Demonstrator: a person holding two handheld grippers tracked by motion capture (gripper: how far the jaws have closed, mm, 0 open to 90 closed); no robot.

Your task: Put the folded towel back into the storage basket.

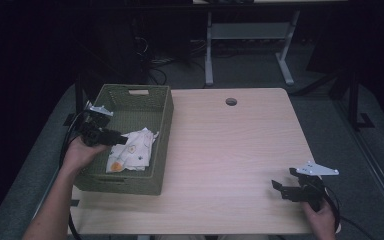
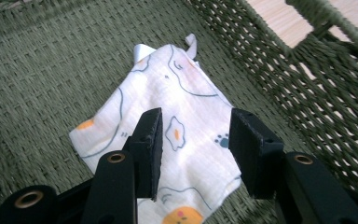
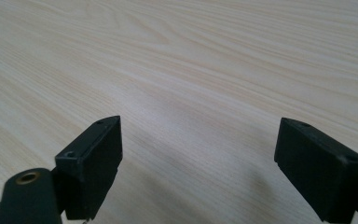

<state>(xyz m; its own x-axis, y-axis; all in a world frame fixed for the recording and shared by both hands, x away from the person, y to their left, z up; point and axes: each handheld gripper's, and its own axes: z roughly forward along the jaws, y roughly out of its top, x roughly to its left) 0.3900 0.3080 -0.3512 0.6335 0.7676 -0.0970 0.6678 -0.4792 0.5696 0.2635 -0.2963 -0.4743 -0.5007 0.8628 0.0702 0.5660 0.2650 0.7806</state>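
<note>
From above, a green woven basket [image 1: 130, 107] sits at the left side of the pale wooden surface [image 1: 230, 160], and a white printed cloth [image 1: 130, 150] lies crumpled on its floor, toward the near right corner. The person's left hand [image 1: 80, 152] holds the left tongs [image 1: 117, 139] over the basket's left rim, pointing in at the cloth. The right hand [image 1: 322, 217] holds the right tongs [image 1: 279, 189] low over the bare near right corner of the surface, well apart from the basket.

The left gripper view gives what the high one cannot: the cloth [image 2: 168, 135] carries little drawings, a fried egg, a dark paw print, orange blobs and thin blue lines, and it lies flat on the weave close to the basket's wall [image 2: 307, 93]. The left tongs [image 2: 196, 149] stand partly open just above it, with cloth visible in the gap between the jaws and nothing pinched. Whether the tips touch the fabric I cannot tell.

The right gripper view looks along the right tongs [image 3: 198, 163], spread wide and empty, with plain wood grain [image 3: 191, 70] beneath and a faint shadow under them.
</note>
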